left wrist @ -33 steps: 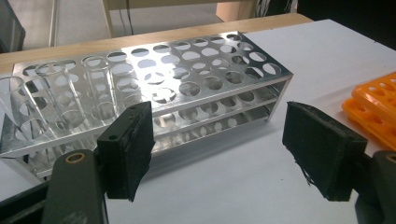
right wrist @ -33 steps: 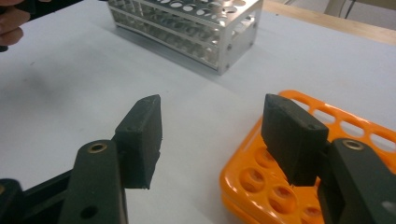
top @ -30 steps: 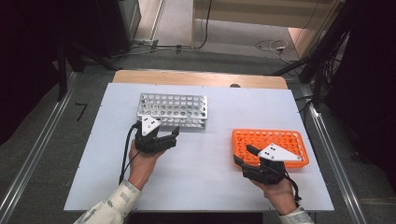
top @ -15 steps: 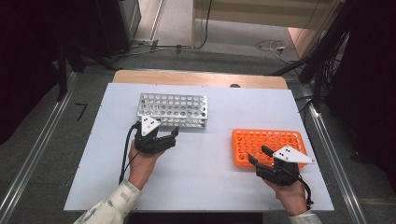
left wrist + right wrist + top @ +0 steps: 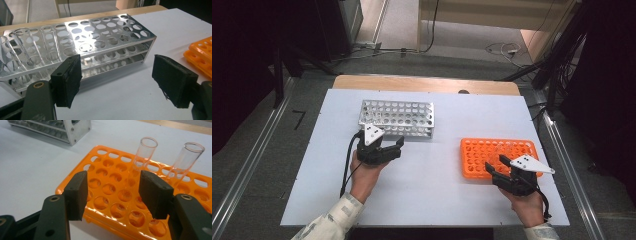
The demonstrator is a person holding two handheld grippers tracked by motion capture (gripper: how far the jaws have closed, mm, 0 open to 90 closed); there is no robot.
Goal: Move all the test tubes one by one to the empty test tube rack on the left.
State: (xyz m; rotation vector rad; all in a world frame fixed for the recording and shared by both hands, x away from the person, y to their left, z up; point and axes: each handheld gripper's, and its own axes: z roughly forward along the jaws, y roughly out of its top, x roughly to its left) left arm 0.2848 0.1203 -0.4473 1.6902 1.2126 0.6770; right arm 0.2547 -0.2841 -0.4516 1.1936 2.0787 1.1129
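While both grippers gape, right gripper (image 5: 112, 195) (empty) over orange rack (image 5: 110, 185), two tubes (image 5: 143, 157).

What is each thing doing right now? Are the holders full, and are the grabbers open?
Metal rack: upright, a few clear tubes at one end, other holes empty.
Orange rack: flat on table, two glass tubes standing, other holes empty.
Left gripper: jaws open, holding nothing.
Right gripper: jaws open, holding nothing.

Lab — test-tube racks (image 5: 398, 118) — glass tubes (image 5: 144, 155)

Shiny perforated metal rack (image 5: 82, 42), glossy orange plastic rack (image 5: 130, 195), clear glass-like tubes (image 5: 143, 157), matt white tabletop (image 5: 427, 175).
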